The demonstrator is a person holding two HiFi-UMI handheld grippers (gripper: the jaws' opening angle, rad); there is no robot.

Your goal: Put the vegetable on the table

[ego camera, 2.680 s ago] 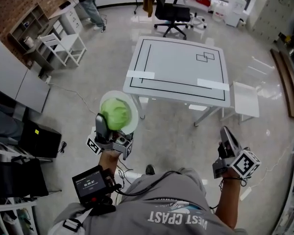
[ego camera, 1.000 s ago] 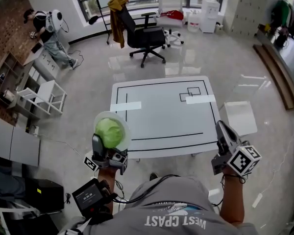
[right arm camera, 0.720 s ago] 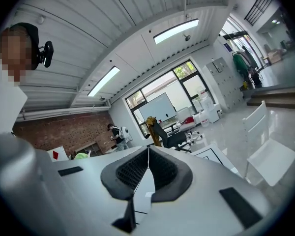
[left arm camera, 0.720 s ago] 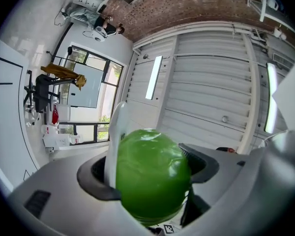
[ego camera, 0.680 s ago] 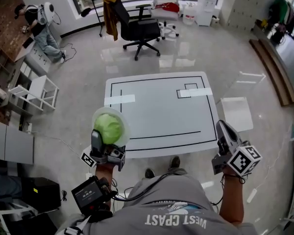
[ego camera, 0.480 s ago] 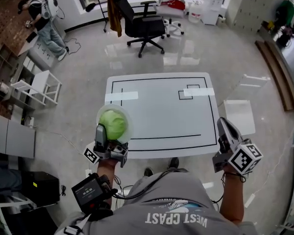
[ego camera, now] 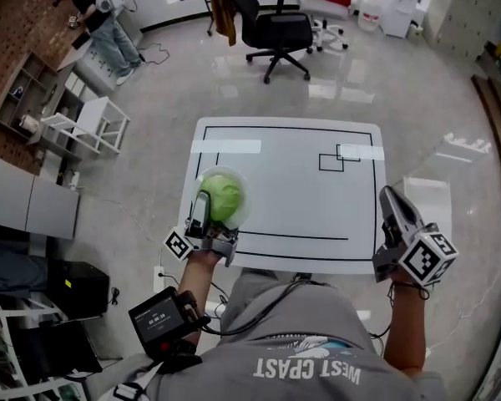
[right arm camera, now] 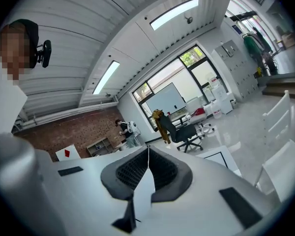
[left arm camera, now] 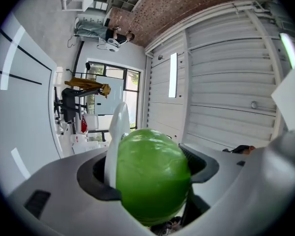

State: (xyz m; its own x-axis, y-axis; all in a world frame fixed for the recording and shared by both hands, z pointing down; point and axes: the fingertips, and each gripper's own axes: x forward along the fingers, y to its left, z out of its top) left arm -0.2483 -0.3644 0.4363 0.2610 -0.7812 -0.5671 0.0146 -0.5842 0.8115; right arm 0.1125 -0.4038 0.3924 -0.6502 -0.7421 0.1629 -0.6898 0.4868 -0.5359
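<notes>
Green vegetable [left arm camera: 152, 173], one only, is grasped between the fingers [left arm camera: 204, 162] of my left gripper [ego camera: 210, 217], with one white disc [left arm camera: 119, 124] pressed beside it. My right gripper [right arm camera: 148, 154] has its fingers clenched together on nothing. I count two grippers, one white bench [ego camera: 301, 199] and one office chair [ego camera: 277, 25] on its far side. The vegetable hangs over the bench's near left corner. Half a second ago it was at the left edge, and the bench now lies nearer me.

The right tongs [right arm camera: 148, 150] stand closed tip to tip, pointing toward a black office chair [right arm camera: 187, 132] and windows [right arm camera: 187, 75].
</notes>
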